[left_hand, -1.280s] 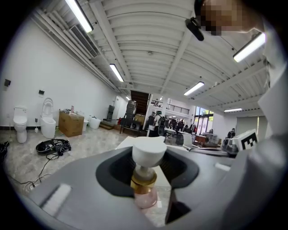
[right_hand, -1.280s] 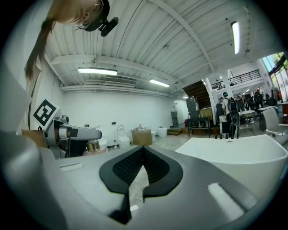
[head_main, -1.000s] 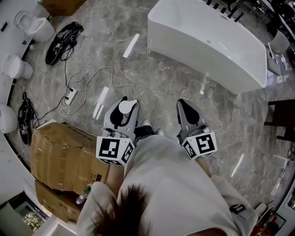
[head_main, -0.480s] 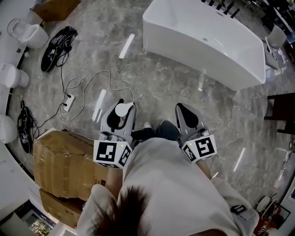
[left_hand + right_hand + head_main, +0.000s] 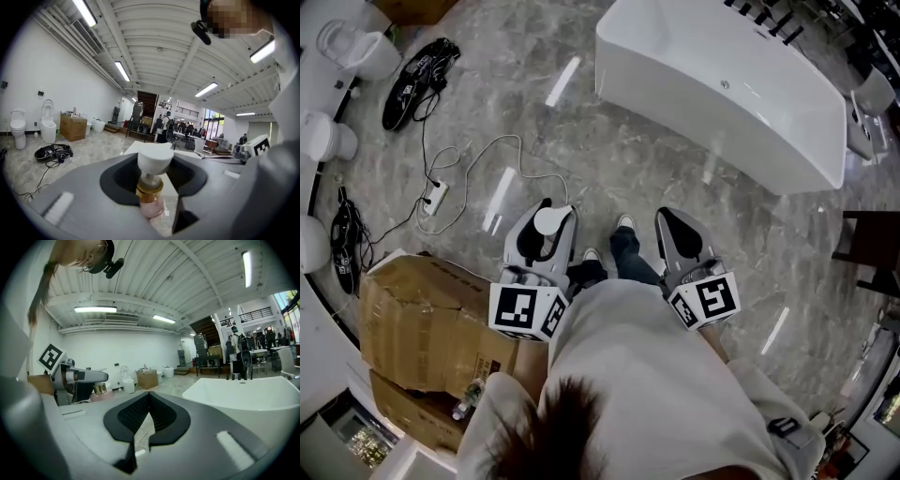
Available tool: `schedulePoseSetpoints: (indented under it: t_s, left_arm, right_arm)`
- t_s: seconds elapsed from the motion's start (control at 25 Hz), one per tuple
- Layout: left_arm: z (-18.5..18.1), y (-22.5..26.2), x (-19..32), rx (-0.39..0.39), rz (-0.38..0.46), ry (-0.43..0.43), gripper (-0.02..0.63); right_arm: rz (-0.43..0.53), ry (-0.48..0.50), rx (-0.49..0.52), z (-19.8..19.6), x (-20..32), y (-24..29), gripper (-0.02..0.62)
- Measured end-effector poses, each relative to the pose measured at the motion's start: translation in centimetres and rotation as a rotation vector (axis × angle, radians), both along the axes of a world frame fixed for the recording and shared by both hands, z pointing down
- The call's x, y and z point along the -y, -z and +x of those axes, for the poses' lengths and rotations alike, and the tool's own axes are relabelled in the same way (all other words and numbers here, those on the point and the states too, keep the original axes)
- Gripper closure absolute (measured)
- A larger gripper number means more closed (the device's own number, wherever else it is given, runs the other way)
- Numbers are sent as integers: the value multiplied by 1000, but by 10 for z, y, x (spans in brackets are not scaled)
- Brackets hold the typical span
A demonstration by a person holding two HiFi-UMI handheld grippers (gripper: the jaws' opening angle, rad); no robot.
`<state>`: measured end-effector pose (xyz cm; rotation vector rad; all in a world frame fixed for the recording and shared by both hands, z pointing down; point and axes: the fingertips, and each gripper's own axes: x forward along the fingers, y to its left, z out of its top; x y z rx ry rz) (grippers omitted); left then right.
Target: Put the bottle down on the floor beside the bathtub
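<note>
The bottle (image 5: pixel 150 187) stands upright in the left gripper (image 5: pixel 544 212), long axis vertical and its round white cap pointing up, with a shiny gold collar beneath and a clear pink body pinched between the grey jaws. It is held in the air over the glossy, grey-veined marble floor (image 5: pixel 609 169), well short of the smooth white oval bathtub (image 5: pixel 722 103). The right gripper (image 5: pixel 149 398) carries nothing, its ribbed black pads pressed together.
</note>
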<state>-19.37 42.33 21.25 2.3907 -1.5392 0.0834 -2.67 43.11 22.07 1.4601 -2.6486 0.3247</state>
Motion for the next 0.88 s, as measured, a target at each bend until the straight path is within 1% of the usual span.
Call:
schedulePoseSetpoints:
  t_s: [0.2,0.48,0.68,0.88]
  left_arm:
    - [12,-4,32,-3,-5,53,400]
    - [37,-6,72,-15,14,108,400]
    - [60,0,91,-24,33,126,400]
    - [70,9,103,-29,53,128,400]
  right_arm:
    - [12,45,-12,16,41,6,597]
    - [34,74,-26,50,86,8,597]
    - [34,72,-33,77,105,4,597]
    - [29,61,-22,91,111,2,597]
